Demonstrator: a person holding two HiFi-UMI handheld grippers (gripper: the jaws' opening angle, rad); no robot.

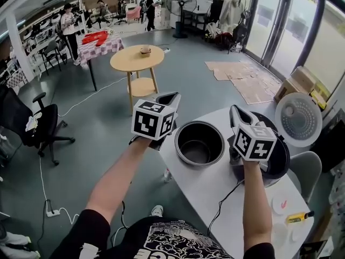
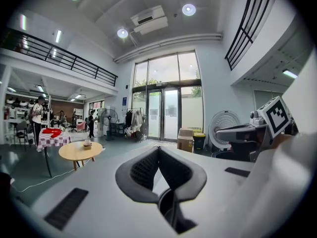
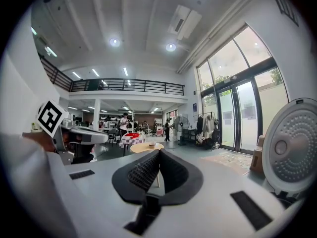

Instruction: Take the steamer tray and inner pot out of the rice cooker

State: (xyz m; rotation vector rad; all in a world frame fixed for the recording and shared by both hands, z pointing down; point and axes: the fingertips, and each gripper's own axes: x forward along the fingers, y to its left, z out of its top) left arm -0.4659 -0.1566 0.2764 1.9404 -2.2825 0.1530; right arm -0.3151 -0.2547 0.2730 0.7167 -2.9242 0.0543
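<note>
Right now, head view: inner pot [image 1: 199, 143] stands on white table [image 1: 194, 185], just beside the open rice cooker [image 1: 277, 158], whose lid [image 1: 298, 119] is up; left gripper [image 1: 171, 97] and right gripper [image 1: 235, 111] are held above them | left gripper view: jaws pressed together, nothing between | right gripper view: jaws pressed together, empty, lid at right.
</note>
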